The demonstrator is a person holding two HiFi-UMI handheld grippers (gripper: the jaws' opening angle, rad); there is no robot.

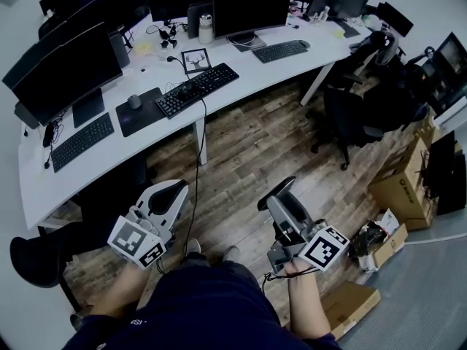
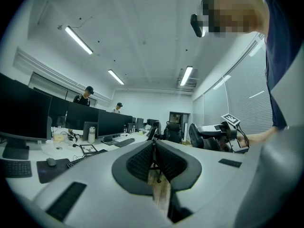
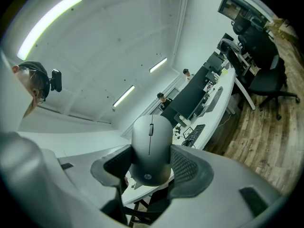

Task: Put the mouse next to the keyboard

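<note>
Grasping the mouse (image 3: pixel 151 146), the right tool (image 3: pixel 152 164) holds it lengthwise along its jaws, wheel end outward.

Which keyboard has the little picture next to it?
The middle keyboard, the one lying slanted. The framed picture sits just behind it. The left keyboard and the far keyboard have no picture by them.

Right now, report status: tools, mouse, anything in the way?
Left tool shut, empty. Right tool shut on gray mouse. Black keyboard on white desk ahead, not reached. Another mouse sits on pad beside it.
</note>
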